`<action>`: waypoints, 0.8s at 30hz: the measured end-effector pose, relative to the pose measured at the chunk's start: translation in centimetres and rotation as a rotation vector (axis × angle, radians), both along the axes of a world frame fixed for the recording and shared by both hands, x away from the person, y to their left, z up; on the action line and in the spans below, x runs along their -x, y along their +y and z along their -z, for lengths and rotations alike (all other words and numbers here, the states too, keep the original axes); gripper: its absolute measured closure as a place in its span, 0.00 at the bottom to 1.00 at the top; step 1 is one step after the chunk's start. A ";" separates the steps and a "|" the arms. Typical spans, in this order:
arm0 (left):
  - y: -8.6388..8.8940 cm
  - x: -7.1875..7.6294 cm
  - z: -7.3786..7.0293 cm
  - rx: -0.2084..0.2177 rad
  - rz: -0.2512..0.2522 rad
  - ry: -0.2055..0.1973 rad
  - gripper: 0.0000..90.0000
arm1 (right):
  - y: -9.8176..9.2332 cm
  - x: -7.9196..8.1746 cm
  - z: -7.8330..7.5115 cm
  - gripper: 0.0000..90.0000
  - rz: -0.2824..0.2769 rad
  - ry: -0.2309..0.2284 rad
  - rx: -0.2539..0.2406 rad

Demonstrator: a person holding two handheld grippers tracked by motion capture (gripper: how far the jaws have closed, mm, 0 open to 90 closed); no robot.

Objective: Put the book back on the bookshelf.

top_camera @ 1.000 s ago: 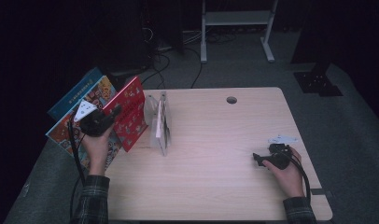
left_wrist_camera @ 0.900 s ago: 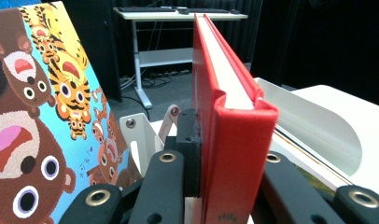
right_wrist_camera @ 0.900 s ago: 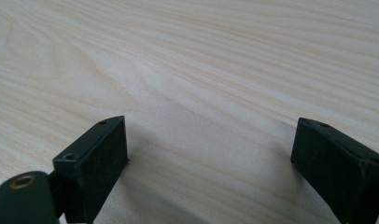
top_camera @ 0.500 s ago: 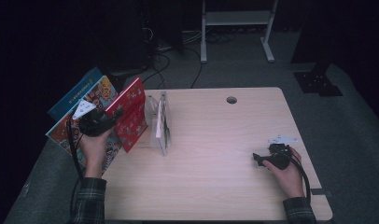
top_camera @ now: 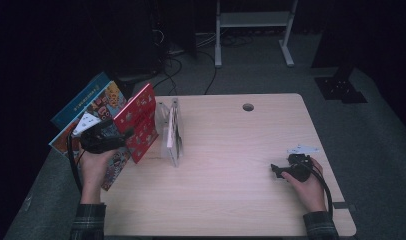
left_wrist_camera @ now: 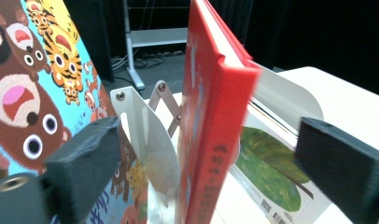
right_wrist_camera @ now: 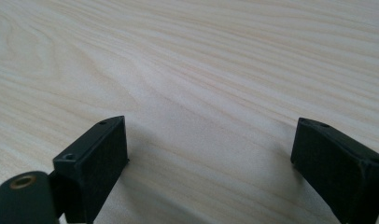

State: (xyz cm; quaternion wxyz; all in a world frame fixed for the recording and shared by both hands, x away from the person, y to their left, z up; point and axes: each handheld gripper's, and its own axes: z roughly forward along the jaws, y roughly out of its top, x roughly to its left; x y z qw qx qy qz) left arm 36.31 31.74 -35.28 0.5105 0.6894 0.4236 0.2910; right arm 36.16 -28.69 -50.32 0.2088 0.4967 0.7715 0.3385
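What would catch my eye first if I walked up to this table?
Probably the bright children's books at the table's left edge: a red book stands upright in a metal book rack, next to a blue picture book with cartoon bears and tigers. The left gripper has just opened its fingers, which stand clear on either side of the red book. Far right, the right gripper rests open on bare wood.

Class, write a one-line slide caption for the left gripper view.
Left gripper, jaws just opened, straddles a red book standing in a metal rack.

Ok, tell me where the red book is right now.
In the high view the red book stands at the table's left edge, between the blue picture book and the metal book rack; the left gripper has just opened around its spine.
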 end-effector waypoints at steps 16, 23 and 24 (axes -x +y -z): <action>-0.9 5.5 0.9 0.022 0.002 -0.012 0.00 | 0.0 0.0 0.0 0.11 -0.001 -0.001 0.001; -1.4 7.9 1.5 0.023 -0.002 -0.026 0.00 | 0.0 0.0 0.0 0.11 -0.001 -0.001 0.000; -1.4 8.1 1.7 0.020 -0.002 -0.028 0.00 | 0.0 0.0 0.0 0.11 -0.001 -0.001 0.000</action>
